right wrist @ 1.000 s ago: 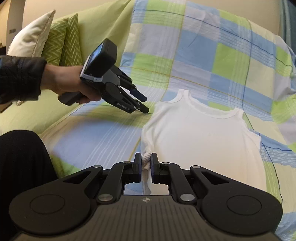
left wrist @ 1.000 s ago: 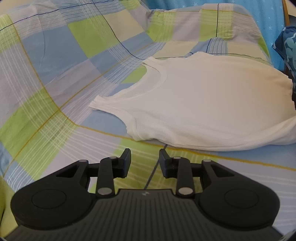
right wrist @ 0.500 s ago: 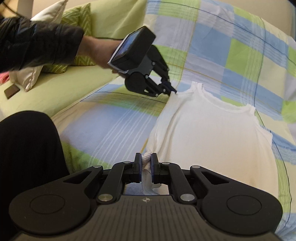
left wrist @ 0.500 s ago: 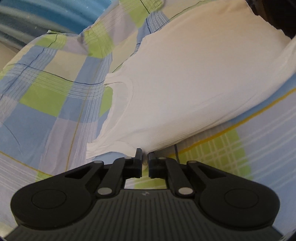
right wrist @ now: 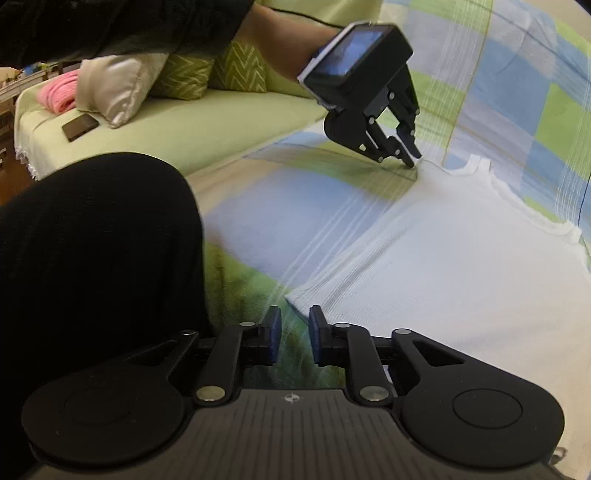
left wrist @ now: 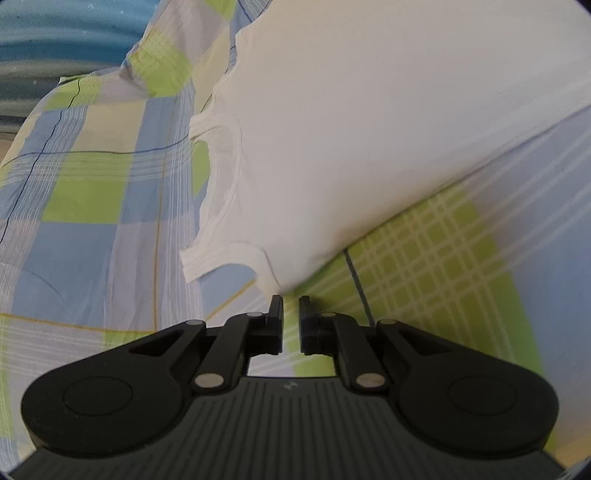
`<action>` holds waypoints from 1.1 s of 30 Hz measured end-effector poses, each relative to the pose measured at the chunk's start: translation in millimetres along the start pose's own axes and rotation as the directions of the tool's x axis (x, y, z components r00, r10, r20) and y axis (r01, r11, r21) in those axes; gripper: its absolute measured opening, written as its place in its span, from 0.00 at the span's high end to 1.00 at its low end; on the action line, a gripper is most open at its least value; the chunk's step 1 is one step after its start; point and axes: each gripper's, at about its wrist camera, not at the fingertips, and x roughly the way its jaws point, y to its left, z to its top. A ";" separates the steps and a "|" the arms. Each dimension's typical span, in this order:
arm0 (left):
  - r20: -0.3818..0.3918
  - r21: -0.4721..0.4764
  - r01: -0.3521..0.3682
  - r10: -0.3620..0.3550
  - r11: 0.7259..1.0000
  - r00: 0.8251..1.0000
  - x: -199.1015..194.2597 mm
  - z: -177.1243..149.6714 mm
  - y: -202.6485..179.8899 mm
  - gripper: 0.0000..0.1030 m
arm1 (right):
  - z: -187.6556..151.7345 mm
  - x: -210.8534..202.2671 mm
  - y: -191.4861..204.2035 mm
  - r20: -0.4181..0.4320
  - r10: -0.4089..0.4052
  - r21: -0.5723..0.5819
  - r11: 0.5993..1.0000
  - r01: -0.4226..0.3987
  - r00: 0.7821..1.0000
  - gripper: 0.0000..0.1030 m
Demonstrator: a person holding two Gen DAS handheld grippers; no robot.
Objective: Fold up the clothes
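Observation:
A white tank top (left wrist: 369, 147) (right wrist: 461, 258) lies flat on a blue, green and white checked sheet (left wrist: 92, 184) (right wrist: 295, 206). My left gripper (left wrist: 291, 306) (right wrist: 412, 160) is shut, with its tips at the top's side edge just under the near armhole. No cloth shows between its fingers. My right gripper (right wrist: 295, 321) is open by a narrow gap and holds nothing. The hem corner of the top lies just beyond its fingertips. The top's far side runs out of the left wrist view.
A person's black-clad leg (right wrist: 99, 258) fills the left of the right wrist view, close to my right gripper. A black sleeve (right wrist: 110, 26) reaches to the left gripper. Cushions (right wrist: 122, 85), a pink bundle (right wrist: 59, 96) and a flat dark object (right wrist: 79, 127) lie on the green cover behind.
My left gripper went from open to shut and moved in to the top's edge by the armhole. My right gripper has let go of the hem and drawn back a little.

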 end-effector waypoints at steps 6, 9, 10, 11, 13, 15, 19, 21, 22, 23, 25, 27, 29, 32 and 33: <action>-0.031 -0.265 -0.035 0.028 0.964 0.999 -36.5 -1.9 34.8 0.92 | -20.7 -54.4 -45.7 0.042 -0.194 0.126 0.974 0.188 0.980 0.71; 0.023 -0.373 -0.020 0.030 0.927 0.999 -59.9 27.6 47.7 0.90 | -42.1 -78.5 -89.0 -0.005 -0.306 0.267 0.917 0.296 0.952 0.70; 0.052 -0.391 -0.003 0.025 0.920 0.998 -67.1 42.0 47.3 0.88 | -49.9 -86.1 -103.4 -0.024 -0.334 0.316 0.892 0.324 0.942 0.69; 0.082 -0.405 0.014 0.020 0.914 0.996 -73.9 57.0 45.9 0.81 | -58.1 -93.1 -117.7 -0.041 -0.354 0.364 0.865 0.344 0.934 0.66; 0.171 -0.421 0.078 -0.005 0.904 0.985 -88.3 94.5 38.6 0.78 | -76.6 -105.5 -147.8 -0.069 -0.366 0.470 0.809 0.354 0.928 0.63; 0.263 -0.429 0.150 -0.036 0.891 0.964 -98.6 134.6 27.4 0.77 | -97.4 -115.0 -178.2 -0.073 -0.337 0.586 0.747 0.314 0.939 0.63; 0.389 -0.351 0.223 -0.075 0.909 0.918 -99.1 209.5 -1.2 0.73 | -134.8 -119.2 -219.8 -0.063 -0.278 0.741 0.631 0.232 0.959 0.63; 0.408 -0.295 0.236 -0.102 0.926 0.907 -89.1 238.5 -14.3 0.73 | -149.7 -117.4 -233.7 -0.051 -0.249 0.796 0.575 0.190 0.967 0.61; 0.408 -0.278 0.245 -0.117 0.929 0.905 -82.9 248.0 -18.3 0.73 | -154.3 -115.4 -238.0 -0.037 -0.231 0.817 0.554 0.163 0.972 0.61; 0.410 -0.264 0.261 -0.137 0.928 0.902 -75.2 255.7 -21.9 0.73 | -158.9 -113.4 -242.2 -0.022 -0.214 0.836 0.532 0.136 0.977 0.61; 0.410 -0.246 0.288 -0.170 0.925 0.896 -61.1 263.8 -24.1 0.73 | -166.2 -109.1 -248.3 0.035 -0.183 0.872 0.486 0.059 0.983 0.61; 0.406 -0.244 0.321 -0.204 0.915 0.891 -49.9 267.5 -23.8 0.73 | -174.5 -103.0 -254.0 0.098 -0.155 0.901 0.433 -0.022 0.983 0.62; 0.400 -0.253 0.365 -0.246 0.896 0.883 -41.0 268.8 -24.2 0.73 | -183.5 -94.8 -257.3 0.160 -0.129 0.923 0.372 -0.102 0.979 0.94; 0.416 -0.289 0.405 -0.268 0.867 0.869 -35.8 266.8 -22.2 0.74 | -186.5 -101.6 -257.0 0.158 -0.173 0.925 0.371 -0.084 0.972 0.97; 0.425 -0.307 0.418 -0.270 0.855 0.864 -35.5 265.6 -20.3 0.73 | -184.1 -110.2 -255.7 0.127 -0.219 0.919 0.393 -0.031 0.967 0.97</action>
